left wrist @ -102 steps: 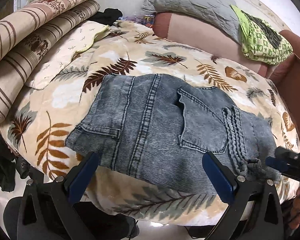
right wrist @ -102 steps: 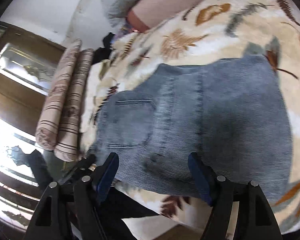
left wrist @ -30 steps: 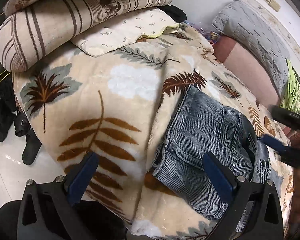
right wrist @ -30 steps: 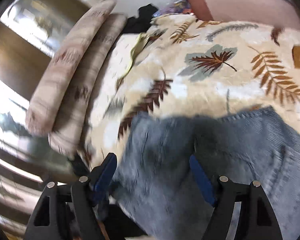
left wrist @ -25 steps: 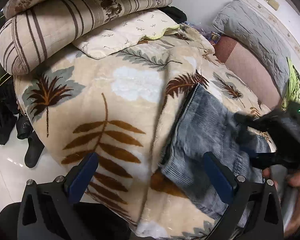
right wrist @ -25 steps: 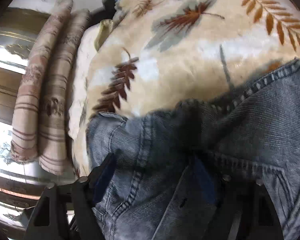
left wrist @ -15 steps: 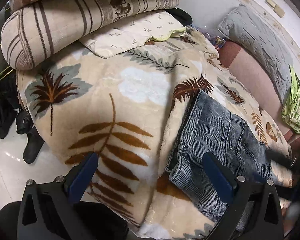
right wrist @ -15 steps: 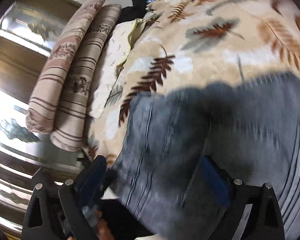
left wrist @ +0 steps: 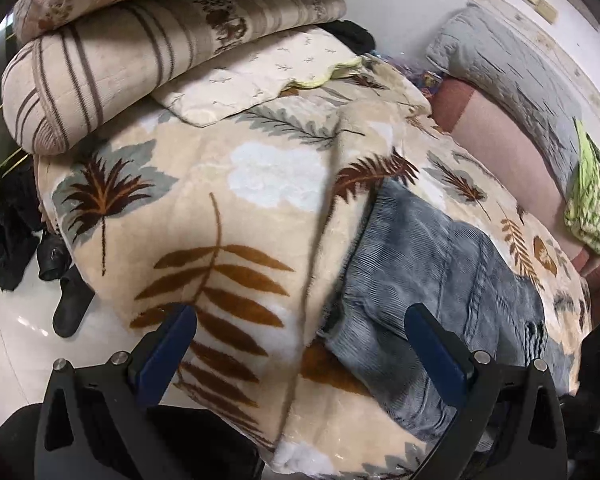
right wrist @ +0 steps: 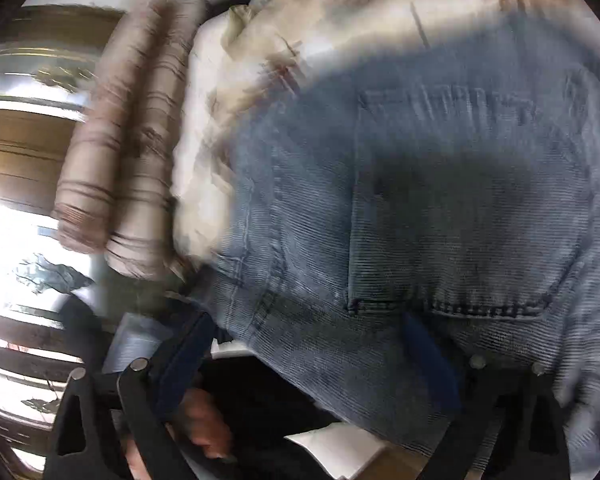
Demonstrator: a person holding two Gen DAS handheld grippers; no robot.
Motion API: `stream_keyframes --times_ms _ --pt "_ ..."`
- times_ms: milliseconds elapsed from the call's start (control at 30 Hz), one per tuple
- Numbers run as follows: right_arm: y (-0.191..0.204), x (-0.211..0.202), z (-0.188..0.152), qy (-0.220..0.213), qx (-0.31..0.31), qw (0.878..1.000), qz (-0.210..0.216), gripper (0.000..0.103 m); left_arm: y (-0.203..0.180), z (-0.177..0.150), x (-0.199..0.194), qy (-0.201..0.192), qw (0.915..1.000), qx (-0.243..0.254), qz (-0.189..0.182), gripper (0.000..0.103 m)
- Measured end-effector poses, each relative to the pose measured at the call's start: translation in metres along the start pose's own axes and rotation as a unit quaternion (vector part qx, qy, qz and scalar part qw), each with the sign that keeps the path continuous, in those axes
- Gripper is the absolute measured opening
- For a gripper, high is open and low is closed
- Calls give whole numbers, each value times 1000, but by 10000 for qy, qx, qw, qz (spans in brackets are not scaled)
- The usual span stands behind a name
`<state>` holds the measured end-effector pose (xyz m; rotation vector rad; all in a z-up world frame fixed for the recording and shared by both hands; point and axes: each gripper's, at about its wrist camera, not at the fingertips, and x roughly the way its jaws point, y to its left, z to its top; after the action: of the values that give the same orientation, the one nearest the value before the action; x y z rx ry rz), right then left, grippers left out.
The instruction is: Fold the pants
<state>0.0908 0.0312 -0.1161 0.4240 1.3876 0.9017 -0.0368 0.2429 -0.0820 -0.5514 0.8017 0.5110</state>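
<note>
On the leaf-print blanket (left wrist: 228,216): pants (left wrist: 432,280) now folded narrower. Right hand-held gripper (right wrist: 300,354) opening over the denim, nothing pinched; left hand-held gripper (left wrist: 300,344) released, empty.

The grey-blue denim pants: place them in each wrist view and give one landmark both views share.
Left wrist view: grey-blue denim pants lie lower right on the leaf-print fleece blanket.
Right wrist view: the pants fill the centre and right, blurred.
Shared landmark: the striped beige rolled bedding, at left in the right view.
</note>
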Motion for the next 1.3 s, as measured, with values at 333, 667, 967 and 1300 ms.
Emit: stream_keyframes --times_ms 333,667,967,1300 --pt "-9 -91 -11 -908 -93 9956 -222 101 -17 -8 -2 -108 9987 453 191 103" --pt "-75 -113 -5 -1025 501 9931 -283 101 -43 -18 9 375 9973 606 -154 103" --pt "-101 -108 -4 -967 702 9926 210 101 -24 -18 25 1709 9616 -1092 -1851 103" --pt "-106 -111 -7 -968 614 9926 409 100 -22 -23 37 1750 9432 -1617 -2317 103"
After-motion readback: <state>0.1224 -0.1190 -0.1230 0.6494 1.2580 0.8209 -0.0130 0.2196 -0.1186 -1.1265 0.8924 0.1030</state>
